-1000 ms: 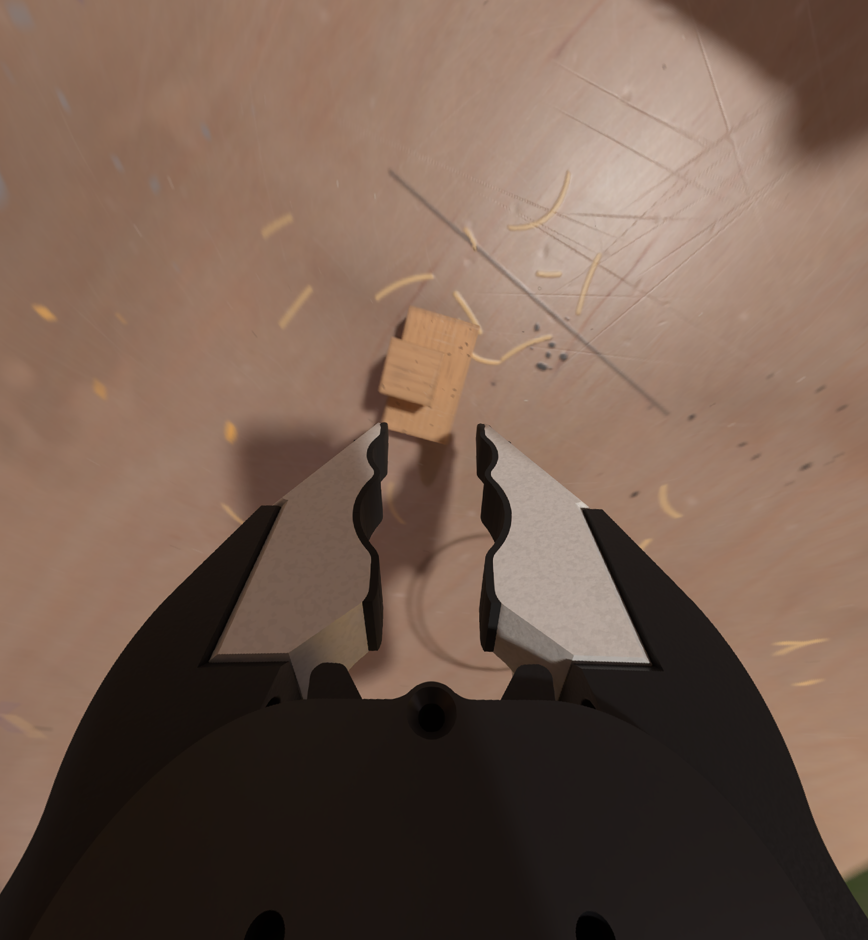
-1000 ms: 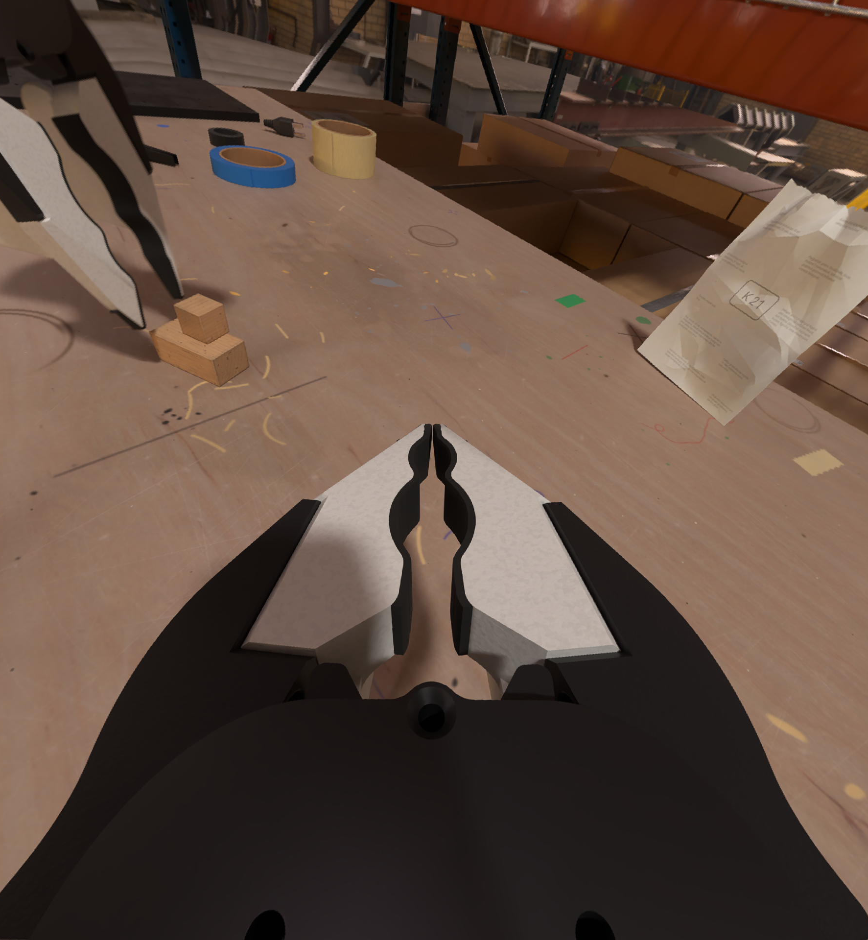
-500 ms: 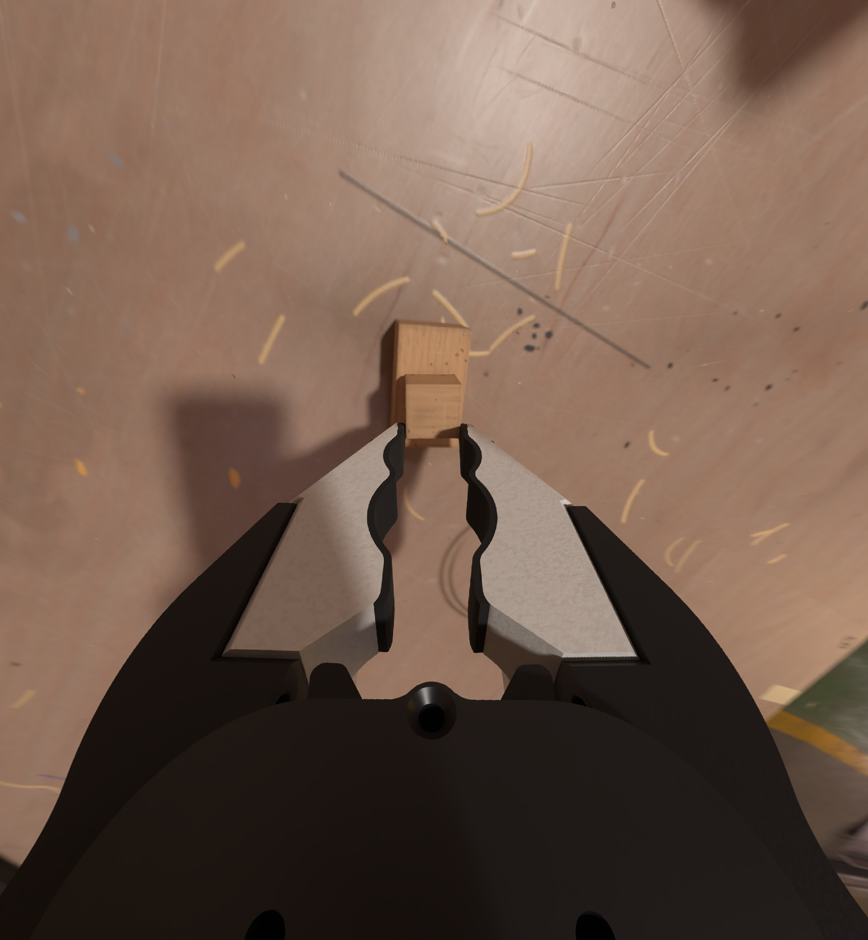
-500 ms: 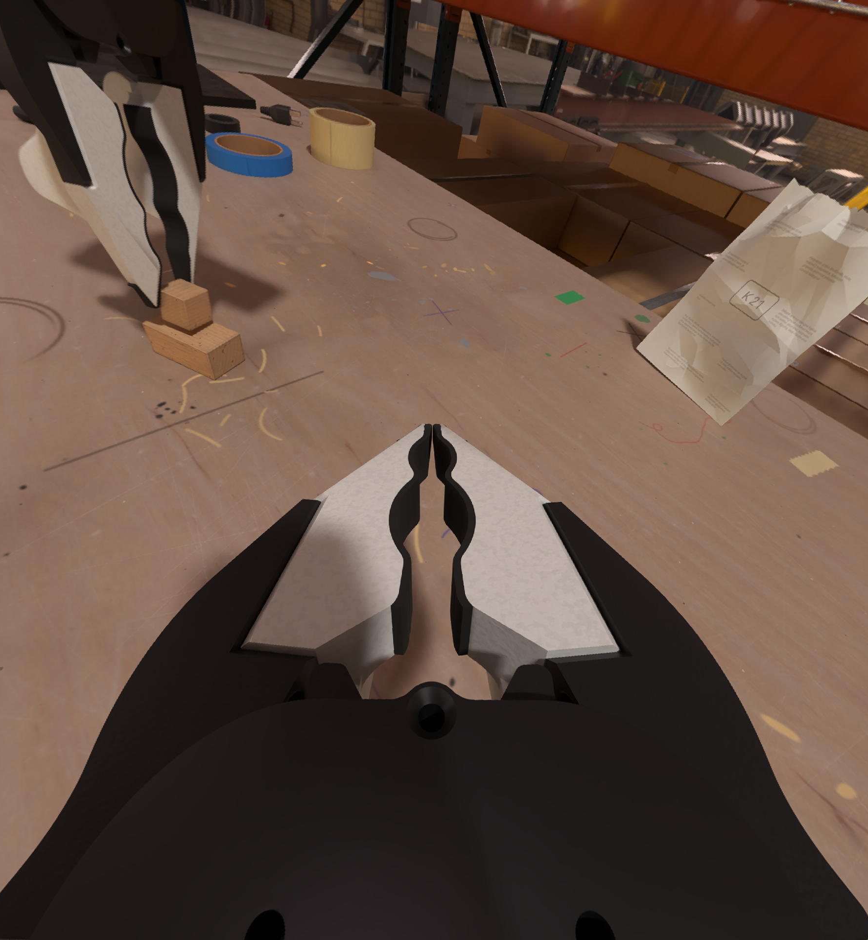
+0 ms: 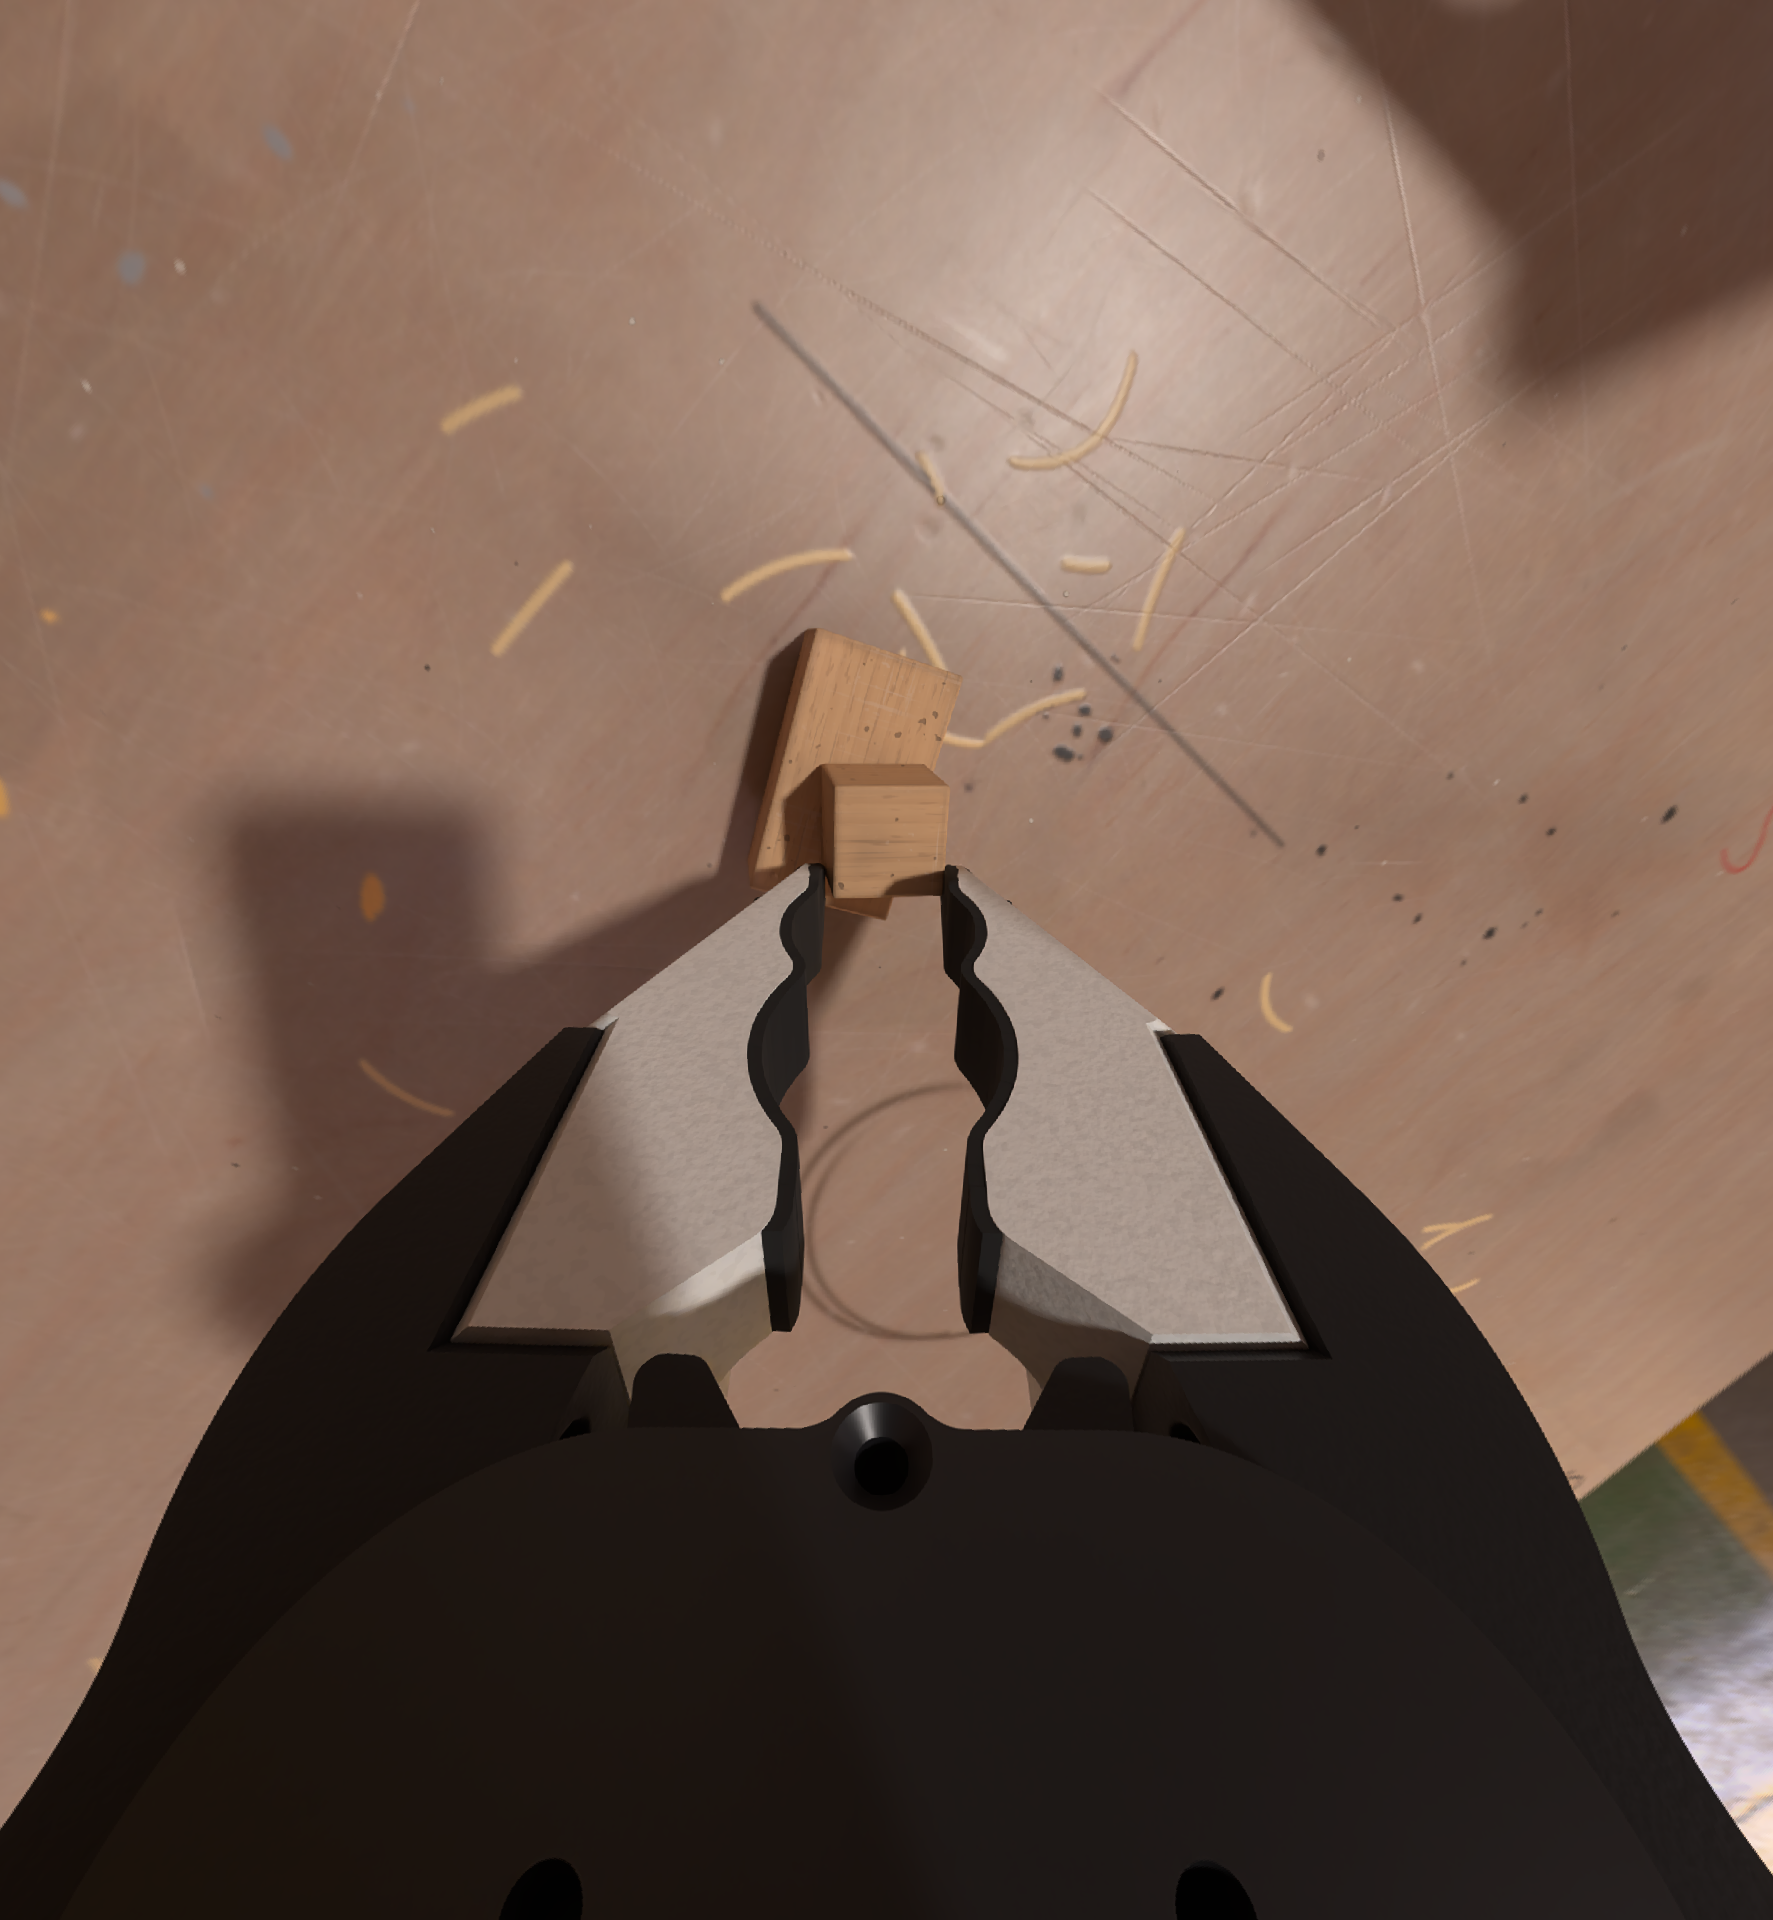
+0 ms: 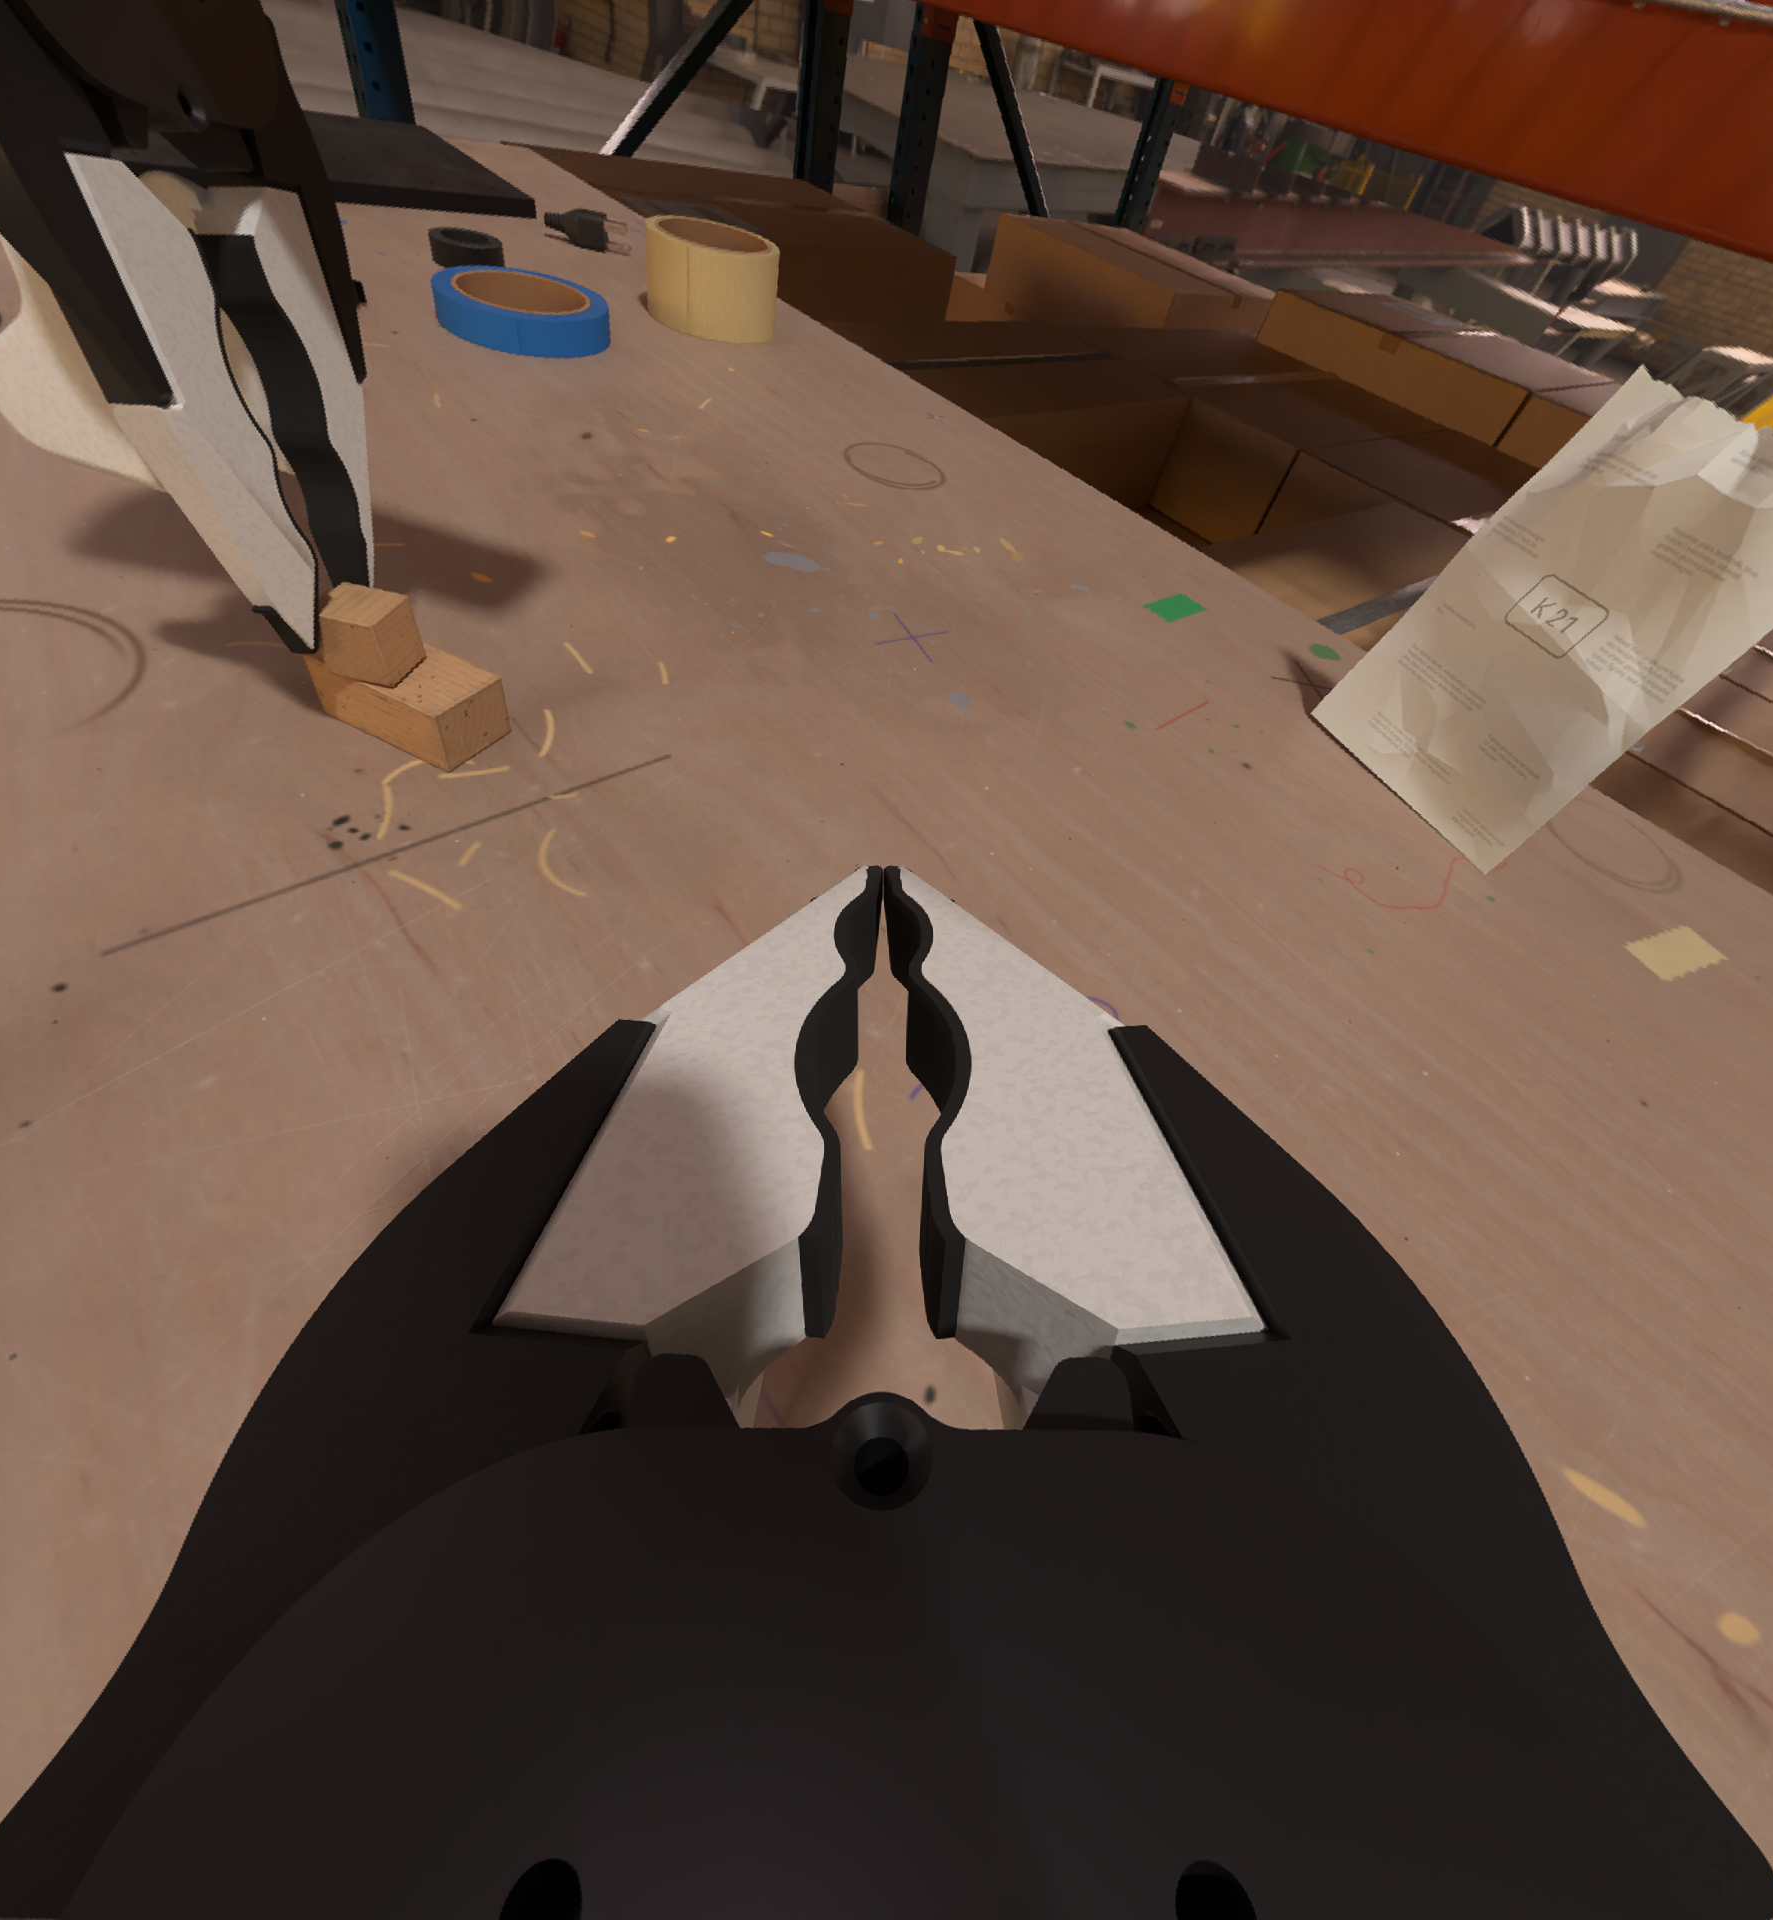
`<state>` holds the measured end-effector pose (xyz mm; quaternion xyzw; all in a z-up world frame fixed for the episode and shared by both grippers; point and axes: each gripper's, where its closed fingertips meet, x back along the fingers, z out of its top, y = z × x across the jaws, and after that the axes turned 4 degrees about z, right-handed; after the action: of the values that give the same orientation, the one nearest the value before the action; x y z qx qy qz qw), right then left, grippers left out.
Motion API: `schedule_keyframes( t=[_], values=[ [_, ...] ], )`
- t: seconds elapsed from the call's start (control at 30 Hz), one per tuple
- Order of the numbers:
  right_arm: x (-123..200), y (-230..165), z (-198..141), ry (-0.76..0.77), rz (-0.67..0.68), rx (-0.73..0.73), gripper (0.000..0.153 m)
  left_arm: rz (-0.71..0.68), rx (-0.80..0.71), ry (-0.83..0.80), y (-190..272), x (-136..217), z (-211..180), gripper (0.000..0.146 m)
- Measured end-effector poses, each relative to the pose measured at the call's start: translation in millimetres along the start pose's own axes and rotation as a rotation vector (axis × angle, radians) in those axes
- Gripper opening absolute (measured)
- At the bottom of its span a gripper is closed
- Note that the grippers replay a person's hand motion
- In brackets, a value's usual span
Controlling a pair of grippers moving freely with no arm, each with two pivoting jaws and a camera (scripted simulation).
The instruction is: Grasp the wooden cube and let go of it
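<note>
The wooden cube (image 5: 887, 840) is seen at the fingertips of the left tool (image 5: 880, 883), sitting tilted on top of a larger flat wooden block (image 5: 861, 712) that lies on the tabletop (image 5: 342, 312). In the left wrist view the two fingers are spread about as wide as the cube, with their tips meeting its near lower corners; whether the cube is actually clamped or only touched cannot be told. In the right wrist view the left tool (image 6: 316, 613) is seen pointing steeply down, its tips against the left side of the cube (image 6: 373, 634), which leans on the block (image 6: 414, 701).

The right tool (image 6: 880, 878) is held low over the tabletop (image 6: 965, 727), well apart from the cube, with its fingertips pressed together and nothing between them.

Pale wood shavings (image 5: 1079, 442) are scattered around the block, and a thin dark line (image 5: 1017, 571) is drawn across the surface beyond it. Farther back in the right wrist view, a blue roll of tape (image 6: 520, 309) and a yellowish roll of tape (image 6: 711, 275) are placed near each other, with a small black ring (image 6: 466, 246) and a black plug (image 6: 586, 229) behind them. A crumpled sheet of paper (image 6: 1588, 623) is seen at the tabletop's right edge, and cardboard boxes (image 6: 1225, 312) are stacked beyond.
</note>
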<state>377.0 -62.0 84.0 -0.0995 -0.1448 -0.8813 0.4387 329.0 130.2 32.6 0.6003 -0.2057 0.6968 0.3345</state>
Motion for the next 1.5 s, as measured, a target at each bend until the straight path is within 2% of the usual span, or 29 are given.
schedule_keyframes(
  t=[0.33, 0.57, 0.67, 0.8, 0.9, 1.03, 1.13, 1.33, 1.5],
  values=[
    [0, 0, 0, -0.002, 0.001, 0.001, 0.000, 0.081, -0.240, -0.036, -3, 0, 8, 0.022],
    [-1, -1, -1, -0.004, 0.003, 0.001, 0.000, 0.081, -0.258, -0.044, -3, 4, 6, 0.029],
    [-1, -1, -1, -0.004, 0.004, 0.001, 0.000, 0.027, -0.169, -0.018, 0, 9, 2, 0.030],
    [-1, -1, -1, -0.007, 0.006, 0.000, 0.000, 0.000, 0.111, -0.023, -1, 3, -8, 0.036],
    [-1, -1, -1, -0.006, 0.004, 0.001, 0.000, 0.008, 0.361, 0.074, 0, 5, -4, 0.040],
    [-1, -1, -1, -0.004, 0.008, -0.002, 0.000, -0.090, 0.541, 0.152, 19, 7, -3, 0.045],
    [-1, -2, -1, -0.003, 0.011, -0.001, 0.000, -0.011, 0.564, 0.152, 12, 5, -6, 0.044],
    [-1, -3, -1, -0.005, 0.011, 0.002, 0.000, 0.124, 0.473, 0.106, -3, -2, -8, 0.030],
    [-1, -3, -1, -0.008, 0.010, 0.006, 0.000, 0.145, 0.368, 0.094, -7, 5, -7, 0.022]
  ],
)
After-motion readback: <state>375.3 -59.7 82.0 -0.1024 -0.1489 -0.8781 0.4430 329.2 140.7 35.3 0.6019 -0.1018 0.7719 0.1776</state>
